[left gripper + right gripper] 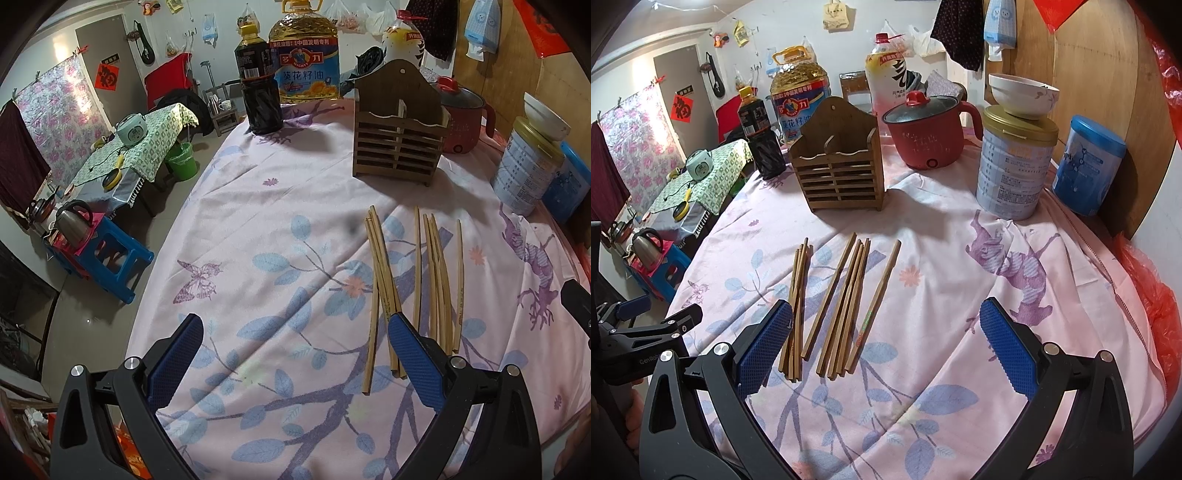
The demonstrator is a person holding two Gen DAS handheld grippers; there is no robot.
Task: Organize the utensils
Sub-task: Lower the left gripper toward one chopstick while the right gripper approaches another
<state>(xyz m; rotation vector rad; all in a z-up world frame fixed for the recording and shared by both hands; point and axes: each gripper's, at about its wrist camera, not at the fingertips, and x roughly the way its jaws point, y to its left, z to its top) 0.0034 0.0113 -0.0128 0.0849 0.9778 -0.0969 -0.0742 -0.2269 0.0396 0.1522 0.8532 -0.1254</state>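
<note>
Several wooden chopsticks lie loose on the pink floral tablecloth; they also show in the right wrist view. A slatted wooden utensil holder stands upright behind them, empty as far as I can see, and shows in the right wrist view too. My left gripper is open and empty, with the chopsticks by its right finger. My right gripper is open and empty, with the chopsticks between its fingers, towards the left one. The left gripper shows at the left edge of the right wrist view.
A dark sauce bottle, a big oil jug, a red electric pot, a tin with a white bowl on it and a blue canister stand along the back. The table's left edge drops to the floor.
</note>
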